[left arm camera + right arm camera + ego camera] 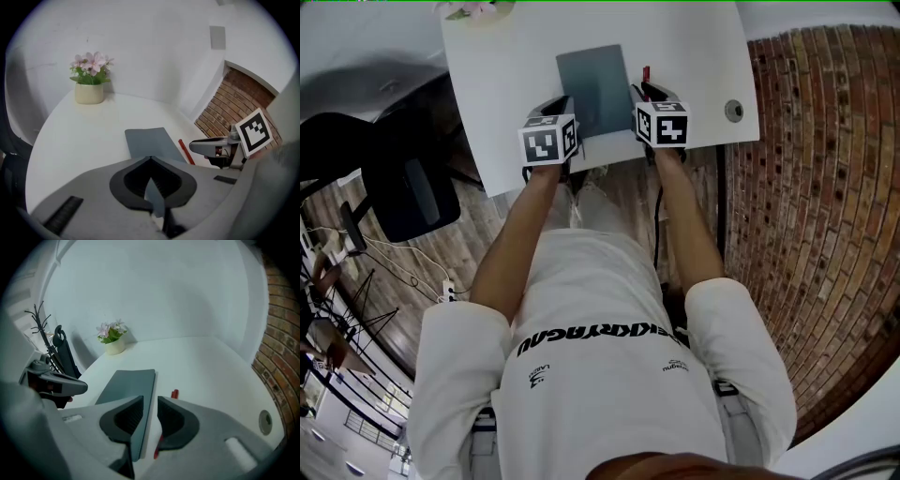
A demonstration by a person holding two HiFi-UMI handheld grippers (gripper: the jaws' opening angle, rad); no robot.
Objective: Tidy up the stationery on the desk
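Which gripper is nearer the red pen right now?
Right. The right gripper has the red pen just beside its jaws. The left gripper is shut on the grey notebook's corner, on the notebook's far side from the pen.

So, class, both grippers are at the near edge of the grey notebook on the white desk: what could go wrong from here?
1. The left gripper is shut on only a thin corner of the grey notebook, while the right gripper stands open round its edge. Lifted like this, the notebook could sag or slip out.
2. The red pen lies close beside the right gripper. A nudge might roll it off the desk.
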